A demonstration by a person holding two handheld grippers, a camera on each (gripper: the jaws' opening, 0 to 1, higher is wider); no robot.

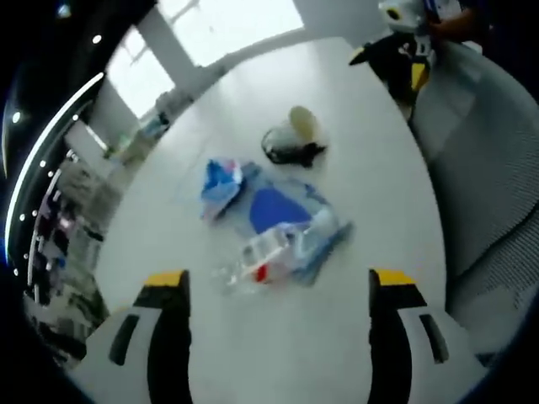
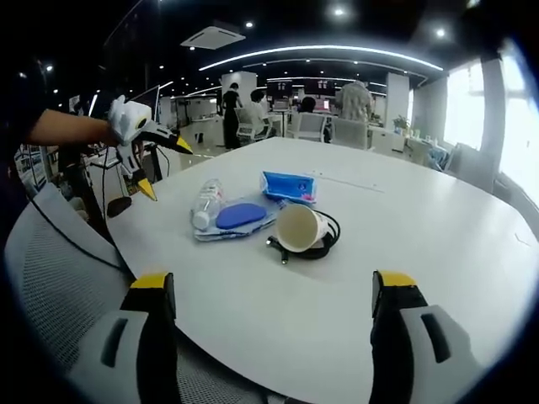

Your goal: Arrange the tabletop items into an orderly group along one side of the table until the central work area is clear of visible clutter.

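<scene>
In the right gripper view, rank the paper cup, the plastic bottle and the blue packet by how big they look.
1. Beige paper cup lying on its side, largest, though nearest the camera.
2-3. Clear plastic bottle and flat blue packet look alike; I won't rank them.

On the tabletop (image 2: 404,252) lie a bottle (image 2: 205,204), blue pouch (image 2: 289,186) and tipped cup (image 2: 301,227); the left gripper (image 2: 162,165) hovers beside, jaws apart.

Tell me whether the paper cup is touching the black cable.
Touching. In the right gripper view, the paper cup lies on its side atop the coiled black cable, whose loop emerges right against its body.
</scene>
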